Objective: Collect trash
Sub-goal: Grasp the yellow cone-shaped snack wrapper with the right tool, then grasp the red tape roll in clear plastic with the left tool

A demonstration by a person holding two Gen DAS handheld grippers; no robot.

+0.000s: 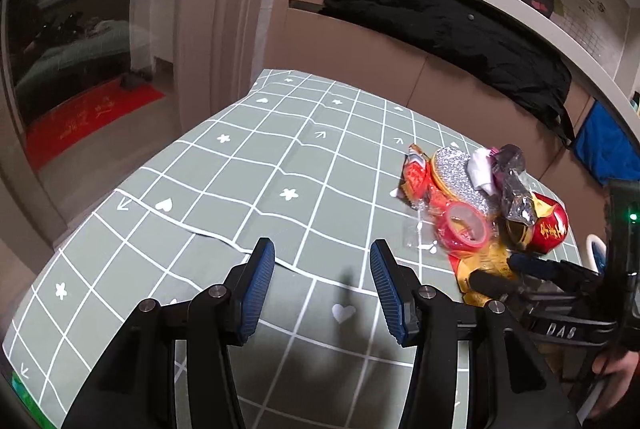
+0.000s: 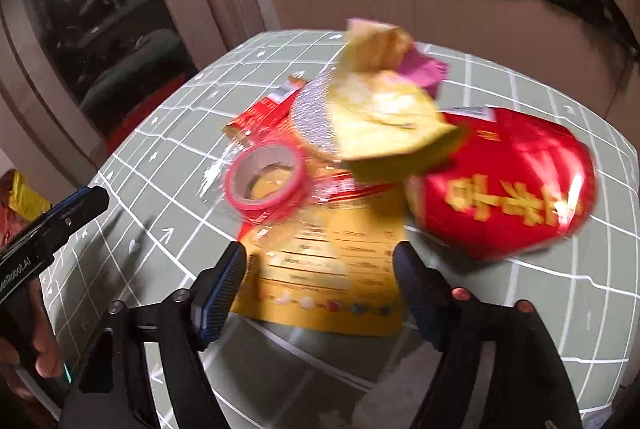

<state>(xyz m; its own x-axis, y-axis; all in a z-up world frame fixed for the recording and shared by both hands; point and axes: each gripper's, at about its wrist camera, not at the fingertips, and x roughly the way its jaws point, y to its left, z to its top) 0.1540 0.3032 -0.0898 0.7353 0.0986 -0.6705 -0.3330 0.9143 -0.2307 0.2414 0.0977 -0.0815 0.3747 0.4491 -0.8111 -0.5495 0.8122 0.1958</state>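
The trash (image 1: pixel 480 205) lies in a loose heap on the counter (image 1: pixel 240 189), which is covered by a grey-green cloth with a white grid, hearts and flowers; the heap sits toward the right side in the left wrist view. In it are a pink tape roll (image 2: pixel 266 181), a glittery silver piece (image 1: pixel 460 177), a red wrapper (image 1: pixel 414 175), a round red packet with gold characters (image 2: pixel 508 189), a yellow printed sheet (image 2: pixel 332 269) and a crumpled yellow wrapper (image 2: pixel 384 125) on top. The left gripper (image 1: pixel 322 287) hovers over bare cloth beside the heap, its blue-padded fingers spread apart and grasping nothing. The right gripper (image 2: pixel 320 283) is at the near edge of the yellow sheet, fingers likewise spread wide on either side of it; whether they touch it cannot be told through the blur. A black garment (image 1: pixel 460 29) lies on the ledge behind.
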